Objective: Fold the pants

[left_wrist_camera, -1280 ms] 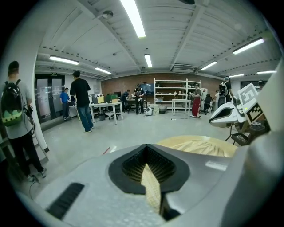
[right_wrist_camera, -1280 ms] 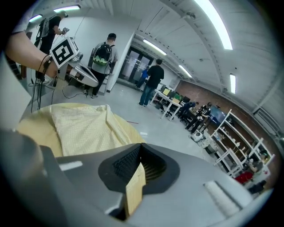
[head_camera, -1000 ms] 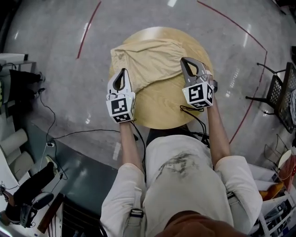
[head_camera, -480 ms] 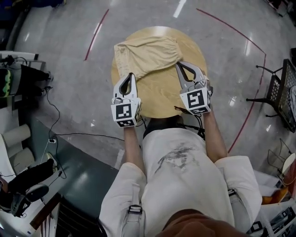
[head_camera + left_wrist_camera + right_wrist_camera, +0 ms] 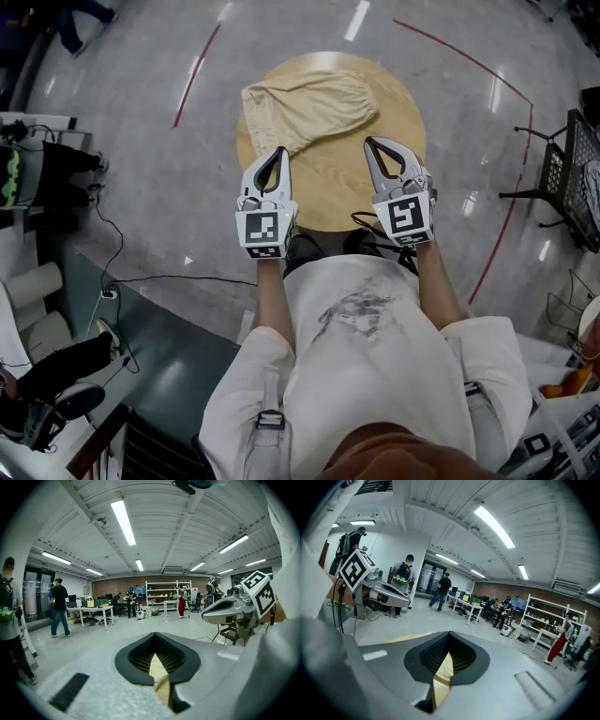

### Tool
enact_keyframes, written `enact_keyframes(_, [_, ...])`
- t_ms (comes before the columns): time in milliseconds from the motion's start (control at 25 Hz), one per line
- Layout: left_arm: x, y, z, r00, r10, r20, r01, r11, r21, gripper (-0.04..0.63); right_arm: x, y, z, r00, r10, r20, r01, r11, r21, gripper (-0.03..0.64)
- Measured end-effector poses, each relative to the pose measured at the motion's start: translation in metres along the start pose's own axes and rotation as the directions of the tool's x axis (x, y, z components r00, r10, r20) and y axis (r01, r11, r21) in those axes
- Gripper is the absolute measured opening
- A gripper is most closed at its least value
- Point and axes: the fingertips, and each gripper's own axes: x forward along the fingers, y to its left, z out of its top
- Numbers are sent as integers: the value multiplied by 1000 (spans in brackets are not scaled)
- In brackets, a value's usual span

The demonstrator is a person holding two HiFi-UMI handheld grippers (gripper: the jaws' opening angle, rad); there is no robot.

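Note:
The beige pants (image 5: 305, 105) lie folded in a flat bundle on the far left part of the round wooden table (image 5: 342, 178). My left gripper (image 5: 277, 151) hovers just near of the pants' near edge, shut and empty. My right gripper (image 5: 371, 142) is level with it over bare wood to the right of the pants, also shut with nothing in it. In the left gripper view the closed jaws (image 5: 155, 635) point across the room, with the right gripper (image 5: 229, 611) beside them. The right gripper view shows its closed jaws (image 5: 449, 633) and the left gripper (image 5: 386, 592).
A black wire rack (image 5: 574, 178) stands on the floor at the right. Red lines (image 5: 192, 70) cross the grey floor, and cables (image 5: 112, 272) trail at the left. People, desks (image 5: 93, 613) and shelves (image 5: 164, 597) fill the room beyond.
Both grippers have drawn back from the pants toward the person and risen. The pants stay lying on the table.

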Motion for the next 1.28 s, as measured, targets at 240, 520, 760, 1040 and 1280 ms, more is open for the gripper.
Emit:
enact_keyframes(240, [-25, 40, -1, 992, -126, 5, 126, 992, 14, 8, 20, 44, 23, 997, -73, -40, 73, 997, 0, 8])
enact_keyframes(520, [-41, 98, -12, 969, -246, 10, 245, 969, 13, 8, 49, 97, 42, 982, -155, -106, 157, 988, 12, 8])
enact_keyframes(760, [-47, 138, -14, 952, -306, 23, 306, 952, 15, 8, 73, 133, 59, 968, -213, -135, 215, 977, 3, 9])
enact_keyframes(1040, [-50, 168, -11, 948, -315, 41, 315, 949, 4, 8, 94, 148, 81, 967, -221, -124, 221, 975, -13, 9])
enact_keyframes(1280, [-44, 184, -14, 940, -339, 44, 339, 941, 10, 8, 119, 156, 88, 967, -227, -116, 228, 974, -5, 9])
